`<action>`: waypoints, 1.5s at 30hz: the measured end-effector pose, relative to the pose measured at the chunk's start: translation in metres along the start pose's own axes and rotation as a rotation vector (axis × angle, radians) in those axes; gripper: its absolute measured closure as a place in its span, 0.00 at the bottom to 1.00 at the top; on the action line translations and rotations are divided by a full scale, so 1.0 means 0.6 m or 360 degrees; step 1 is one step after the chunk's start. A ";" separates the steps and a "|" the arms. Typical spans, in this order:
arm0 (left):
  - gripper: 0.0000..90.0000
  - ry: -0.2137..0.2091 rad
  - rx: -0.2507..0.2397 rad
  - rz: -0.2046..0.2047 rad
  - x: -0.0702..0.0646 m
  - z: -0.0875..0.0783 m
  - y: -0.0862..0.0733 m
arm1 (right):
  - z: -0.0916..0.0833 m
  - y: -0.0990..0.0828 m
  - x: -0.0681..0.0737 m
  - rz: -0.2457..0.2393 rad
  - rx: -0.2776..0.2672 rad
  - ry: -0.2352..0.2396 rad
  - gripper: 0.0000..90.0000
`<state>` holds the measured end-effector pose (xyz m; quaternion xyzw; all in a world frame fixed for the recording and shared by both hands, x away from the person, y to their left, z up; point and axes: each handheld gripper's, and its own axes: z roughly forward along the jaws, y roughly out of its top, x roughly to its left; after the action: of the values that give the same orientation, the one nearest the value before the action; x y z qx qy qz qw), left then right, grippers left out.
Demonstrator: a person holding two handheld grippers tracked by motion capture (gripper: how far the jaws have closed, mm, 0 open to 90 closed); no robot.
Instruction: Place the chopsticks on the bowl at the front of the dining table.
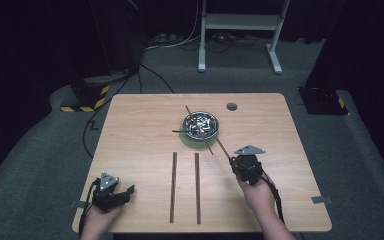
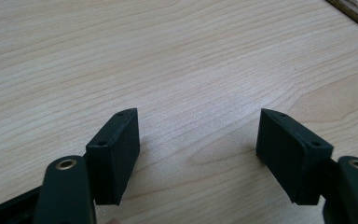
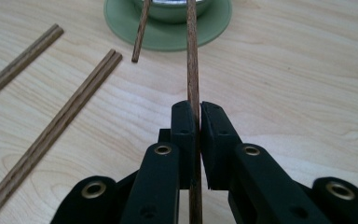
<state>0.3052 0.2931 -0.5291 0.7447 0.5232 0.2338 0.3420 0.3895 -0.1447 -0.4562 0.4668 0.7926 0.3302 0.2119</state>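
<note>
Black jaws of the right gripper [image 3: 198, 116] sit closest to the lens in the right gripper view, pressed together on a thin brown wooden stick [image 3: 192, 56] that runs straight up between the pads toward the bowl. In the high view the same right gripper [image 1: 234, 161] is held by a hand coming up from the bottom edge, forearm angled left and forward, with the grey three-cornered plate on top and the cable trailing back along the wrist. The stick [image 1: 223, 148] slants from the jaws up to the rim of the metal bowl [image 1: 201, 125]; whether its far end touches the bowl I cannot tell. It is slim, straight and dark-grained.

That bowl stands on a round green saucer [image 1: 187, 140] near the middle of the wooden table [image 1: 130, 125]. Other sticks lean in and across the bowl, one poking past the saucer toward the person. Two long pairs of sticks [image 1: 173, 187] lie flat and parallel on the table between the hands, running away from the person.

At the near left corner the left gripper [image 1: 128, 190] rests low over the table, hand behind it. In the left gripper view its jaws stand wide apart with bare wood between the pads [image 2: 114, 156].
</note>
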 end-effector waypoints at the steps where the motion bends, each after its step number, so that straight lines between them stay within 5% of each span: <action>1: 0.34 0.0000 0.0000 0.0000 0.000 0.000 0.000 | 0.000 0.000 0.000 0.0000 0.0000 0.0000 0.93; 20: 0.34 -0.0004 0.0000 -0.0002 0.000 0.000 0.000 | 0.025 0.065 0.002 -0.0009 -0.0057 0.0009 0.93; 45: 0.33 -0.0004 -0.0006 -0.0005 0.000 0.000 0.000 | 0.138 0.152 0.016 -0.0015 0.0011 -0.0035 0.93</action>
<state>0.3053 0.2929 -0.5294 0.7435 0.5236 0.2333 0.3444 0.4933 -0.0779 -0.4481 0.4674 0.7935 0.3214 0.2206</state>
